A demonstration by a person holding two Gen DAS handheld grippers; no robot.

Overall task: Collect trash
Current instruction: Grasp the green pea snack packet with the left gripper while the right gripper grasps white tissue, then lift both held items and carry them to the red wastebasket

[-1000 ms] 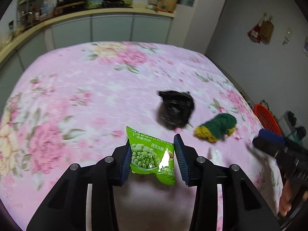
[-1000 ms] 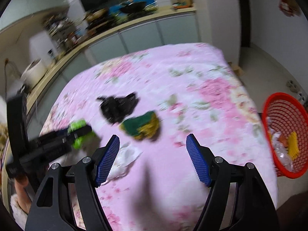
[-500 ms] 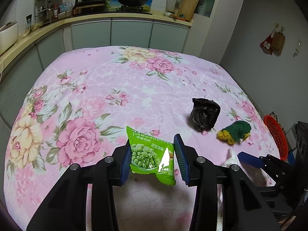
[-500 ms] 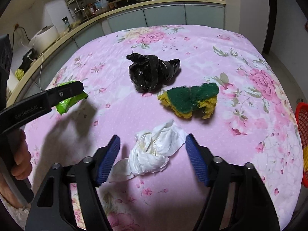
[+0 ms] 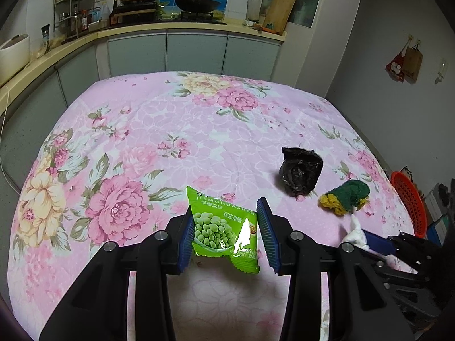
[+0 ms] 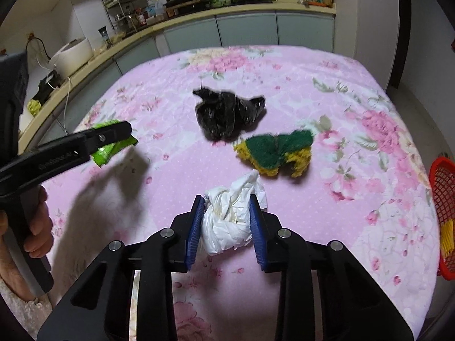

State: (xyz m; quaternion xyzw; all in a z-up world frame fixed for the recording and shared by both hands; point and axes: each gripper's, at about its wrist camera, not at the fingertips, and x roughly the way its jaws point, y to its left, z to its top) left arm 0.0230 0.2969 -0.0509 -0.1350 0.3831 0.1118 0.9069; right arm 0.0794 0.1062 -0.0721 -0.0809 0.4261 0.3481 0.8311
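My left gripper [image 5: 226, 231] is shut on a green snack packet [image 5: 224, 231] and holds it above the pink floral tablecloth [image 5: 170, 130]; the packet also shows in the right wrist view [image 6: 109, 149]. My right gripper [image 6: 226, 228] is shut on a crumpled white tissue [image 6: 230, 218], which still touches the cloth. A crumpled black plastic bag [image 6: 226, 115] and a green and yellow scrubbing sponge [image 6: 274, 152] lie just beyond the tissue; both show in the left wrist view, the bag [image 5: 301, 172] and the sponge [image 5: 345, 199].
A red mesh basket [image 6: 442, 213] with some trash stands off the table's right edge, also in the left wrist view [image 5: 408, 201]. A kitchen counter [image 5: 142, 32] with pots and a rice cooker runs behind and to the left.
My right gripper swung from the basket side toward the tissue, came down over it and closed on it. My left gripper kept hold of the green packet.
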